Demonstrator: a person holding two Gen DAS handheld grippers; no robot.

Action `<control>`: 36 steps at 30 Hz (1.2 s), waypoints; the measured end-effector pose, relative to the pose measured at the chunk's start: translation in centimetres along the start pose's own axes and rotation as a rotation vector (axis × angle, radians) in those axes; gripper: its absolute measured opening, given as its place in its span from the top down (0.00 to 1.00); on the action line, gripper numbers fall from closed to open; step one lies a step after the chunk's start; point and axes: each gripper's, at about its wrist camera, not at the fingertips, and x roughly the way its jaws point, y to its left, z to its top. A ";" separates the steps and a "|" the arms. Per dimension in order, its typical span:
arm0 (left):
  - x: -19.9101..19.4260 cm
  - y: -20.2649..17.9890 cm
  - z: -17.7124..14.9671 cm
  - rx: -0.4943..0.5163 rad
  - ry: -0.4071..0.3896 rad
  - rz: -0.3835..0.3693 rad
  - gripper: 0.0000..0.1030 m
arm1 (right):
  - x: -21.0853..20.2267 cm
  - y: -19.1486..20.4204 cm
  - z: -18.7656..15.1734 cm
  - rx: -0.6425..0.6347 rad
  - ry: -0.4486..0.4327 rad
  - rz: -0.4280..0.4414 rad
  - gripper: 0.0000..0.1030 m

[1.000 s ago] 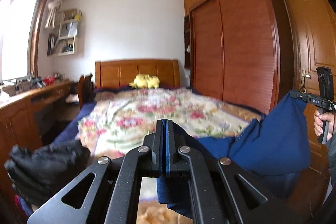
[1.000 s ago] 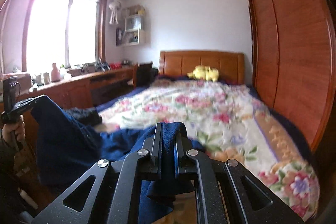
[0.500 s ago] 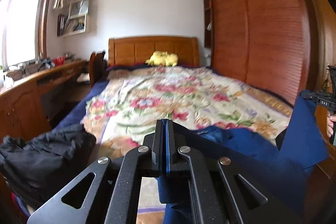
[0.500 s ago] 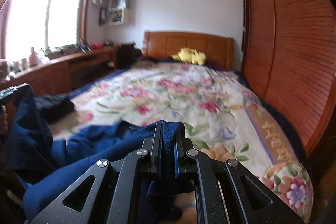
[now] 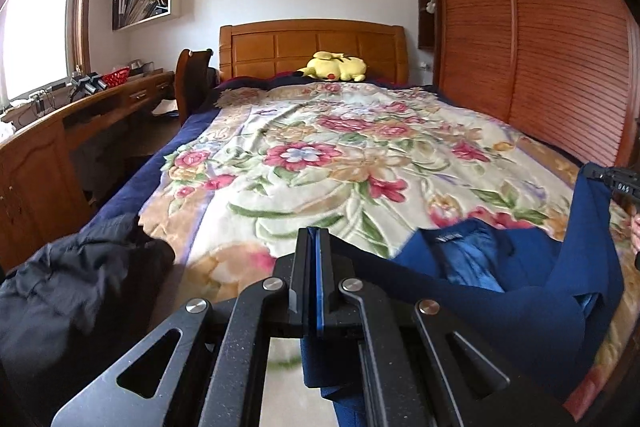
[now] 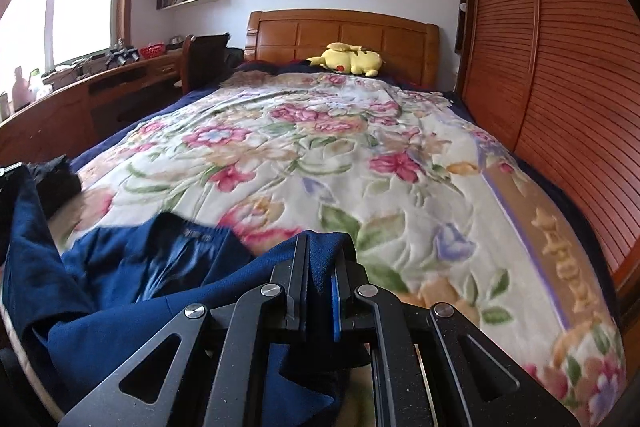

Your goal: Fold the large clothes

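A large navy blue garment hangs stretched between my two grippers over the foot of the bed, its collar with a label lying on the floral blanket. My left gripper is shut on one edge of the blue cloth. My right gripper is shut on a thicker bunch of the same garment. In the left wrist view the right gripper shows at the far right edge with the cloth draped from it. The left gripper barely shows at the left edge of the right wrist view.
A heap of black clothing lies at the bed's near left corner. A yellow plush toy sits by the wooden headboard. A wooden desk and chair run along the left; a slatted wardrobe stands on the right.
Both grippers have moved forward and down toward the bed with the blue garment. The garment, lifted high before, now sags with its collar lying on the blanket.
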 end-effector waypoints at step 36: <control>-0.9 -2.7 -2.5 0.039 -0.016 -0.018 0.22 | 3.3 7.1 -1.3 -0.100 0.085 0.052 0.46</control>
